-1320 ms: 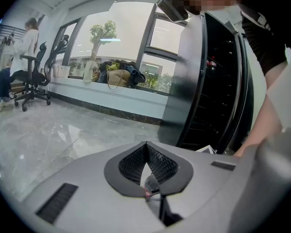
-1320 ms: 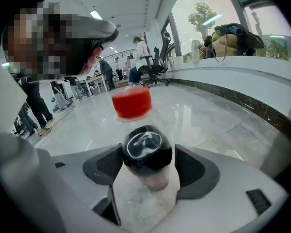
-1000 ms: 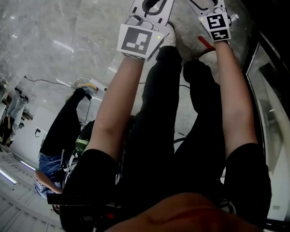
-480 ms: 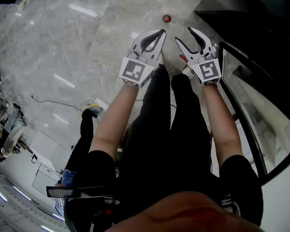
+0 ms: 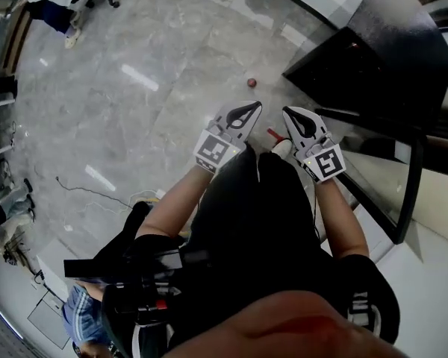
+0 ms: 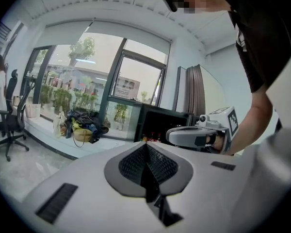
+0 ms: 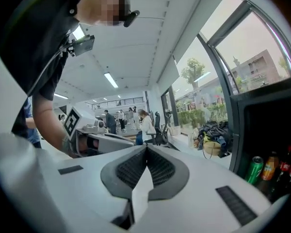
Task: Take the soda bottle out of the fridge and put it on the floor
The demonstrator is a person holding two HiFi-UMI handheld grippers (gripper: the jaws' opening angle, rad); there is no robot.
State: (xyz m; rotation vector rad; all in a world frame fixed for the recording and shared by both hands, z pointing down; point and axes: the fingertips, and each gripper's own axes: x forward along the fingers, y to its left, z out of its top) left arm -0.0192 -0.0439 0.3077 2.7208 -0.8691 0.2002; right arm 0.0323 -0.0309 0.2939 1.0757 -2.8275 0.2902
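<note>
In the head view a small red round cap (image 5: 252,83) shows on the grey floor, seemingly the soda bottle seen from above. It stands free, well ahead of both grippers. My left gripper (image 5: 252,106) and right gripper (image 5: 287,111) are held side by side above my legs. The left gripper (image 6: 146,143) is shut and empty. The right gripper (image 7: 146,147) has just been closing and now has its pads together on nothing. The black fridge (image 5: 373,43) stands to the right with its glass door (image 5: 392,181) swung open. Cans and bottles (image 7: 263,167) stand inside it.
A person crouches behind me at the lower left (image 5: 127,274). A cable (image 5: 82,189) lies on the floor at the left. Bags (image 6: 80,125) sit on the window ledge, an office chair (image 6: 12,115) stands at the left, and people (image 7: 143,125) sit further back.
Both grippers have risen far from the floor, and the red cap now lies well ahead of them. The right jaws went from open to shut. The left jaws stayed shut.
</note>
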